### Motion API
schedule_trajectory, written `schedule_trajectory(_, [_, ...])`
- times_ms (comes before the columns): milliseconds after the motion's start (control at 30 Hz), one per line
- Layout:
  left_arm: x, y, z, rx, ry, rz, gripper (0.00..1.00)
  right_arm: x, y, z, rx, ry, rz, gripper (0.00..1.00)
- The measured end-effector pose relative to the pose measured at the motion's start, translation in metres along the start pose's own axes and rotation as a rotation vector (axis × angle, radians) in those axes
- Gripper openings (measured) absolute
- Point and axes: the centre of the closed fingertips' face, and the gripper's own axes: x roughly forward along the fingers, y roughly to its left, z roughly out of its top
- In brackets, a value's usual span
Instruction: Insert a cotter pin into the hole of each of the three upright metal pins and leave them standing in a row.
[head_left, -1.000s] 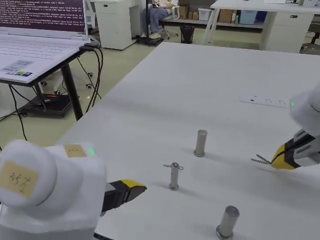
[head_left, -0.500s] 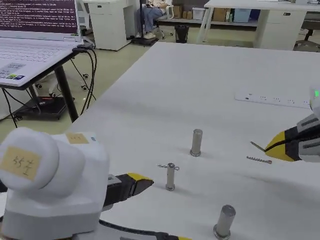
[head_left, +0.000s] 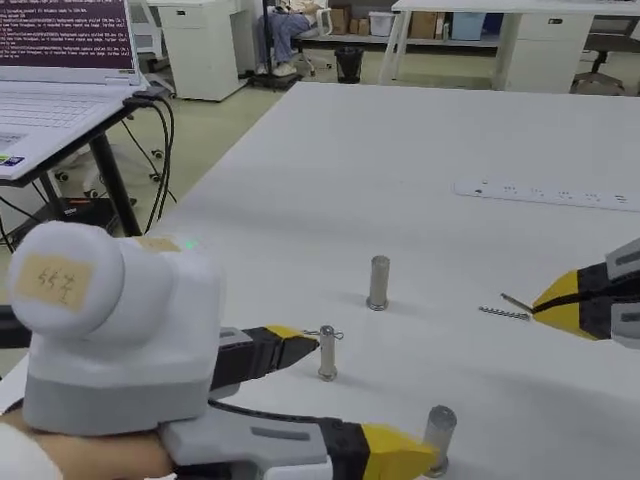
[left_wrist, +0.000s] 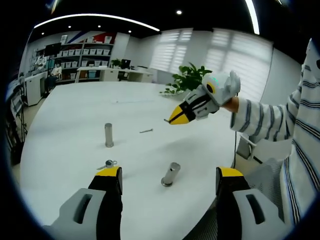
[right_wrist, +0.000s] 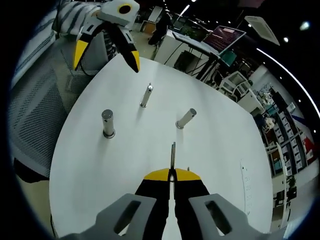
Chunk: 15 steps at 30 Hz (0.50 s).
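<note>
One of the three is done. The fitted pin (head_left: 327, 356), low centre of the head view, stands with a cotter through its top. The far pin (head_left: 378, 283) above it and the near pin (head_left: 438, 428) at the bottom edge stand bare. The three make a slanted row on the table (head_left: 400, 160).

The second insertion is in hand. The right gripper (right_wrist: 171, 176) has its jaws closed on the held cotter (right_wrist: 173, 155), which sticks straight out ahead of the tips. In the head view it is at the right edge, well apart from every pin. A loose cotter (head_left: 503, 314) lies on the table just beside those tips.

The left gripper (head_left: 365, 400), at lower left, has its jaws wide apart and grips nothing. One tip is just beside the fitted pin, the other near the near pin.

Next, I judge, the right gripper must carry its cotter to a bare pin and line it up with the cross hole, which is too small to make out here. The left could close on that pin's shaft to steady it, since a sideways push may tip it.
</note>
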Motion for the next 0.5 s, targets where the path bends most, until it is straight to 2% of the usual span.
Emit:
schedule_trajectory(267, [0.014, -0.001, 0.019, -0.023, -0.034, -0.027, 0.67, -0.009, 0.018, 0.029, 0.003, -0.075, -0.008, 0.0])
schedule_trajectory(433, [0.024, -0.002, 0.022, -0.026, -0.017, -0.041, 0.63, -0.014, 0.024, 0.047, 0.003, -0.118, -0.023, 0.0])
schedule_trajectory(500, [0.027, -0.006, 0.023, -0.035, -0.005, -0.064, 0.63, -0.016, 0.03, 0.059, 0.045, -0.173, 0.0, 0.0])
